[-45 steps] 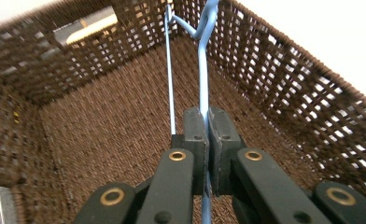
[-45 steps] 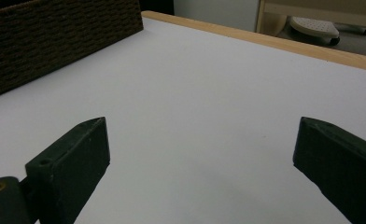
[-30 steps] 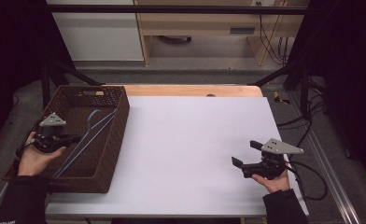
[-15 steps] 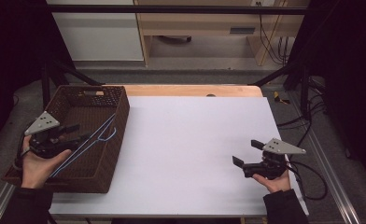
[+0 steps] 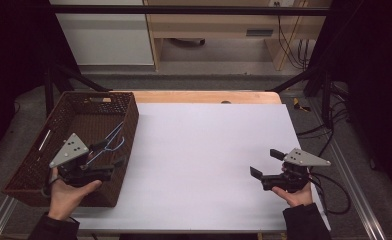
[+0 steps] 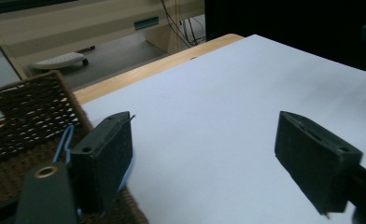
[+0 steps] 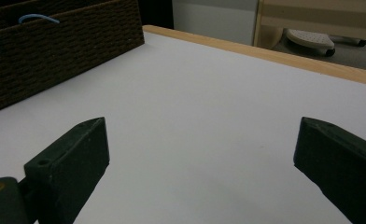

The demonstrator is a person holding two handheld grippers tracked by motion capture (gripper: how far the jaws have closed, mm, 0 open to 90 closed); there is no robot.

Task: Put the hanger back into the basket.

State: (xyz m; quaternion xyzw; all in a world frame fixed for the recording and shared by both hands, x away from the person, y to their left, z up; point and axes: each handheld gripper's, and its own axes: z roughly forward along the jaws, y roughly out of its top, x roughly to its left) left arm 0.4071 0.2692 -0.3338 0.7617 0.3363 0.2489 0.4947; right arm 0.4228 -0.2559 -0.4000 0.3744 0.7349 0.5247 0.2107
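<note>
My left gripper point(image 5: 109, 155) hangs over the near right part of the woven basket point(image 5: 29, 160), close to the basket's right wall. Its jaws have just been opening and now they stand wide apart, with nothing between them. In the left gripper view the left jaw is just in front of the blue hanger point(image 6: 64, 142), and I see a thin blue line running behind this jaw, but I cannot tell if it touches. The right jaw in this view is above the white table point(image 6: 228, 107), past the rim of the basket.

The blue hanger point(image 5: 111, 140) lies inside the basket, leaning toward the right wall, near the middle of that wall. From the right gripper view its curved top point(image 7: 37, 18) comes up a little above the rim of the basket point(image 7: 55, 51).

The basket stands at the left edge of the table point(image 5: 204, 150), and it goes from the far left corner almost to the near left corner.

My right gripper point(image 5: 265, 165) is near the right edge of the table, closer to the near right corner, well apart from the basket. Its jaws are spread wide too and they hold nothing; below them is the bare white surface of the table. My right hand point(image 5: 296, 192) holds it from below.
</note>
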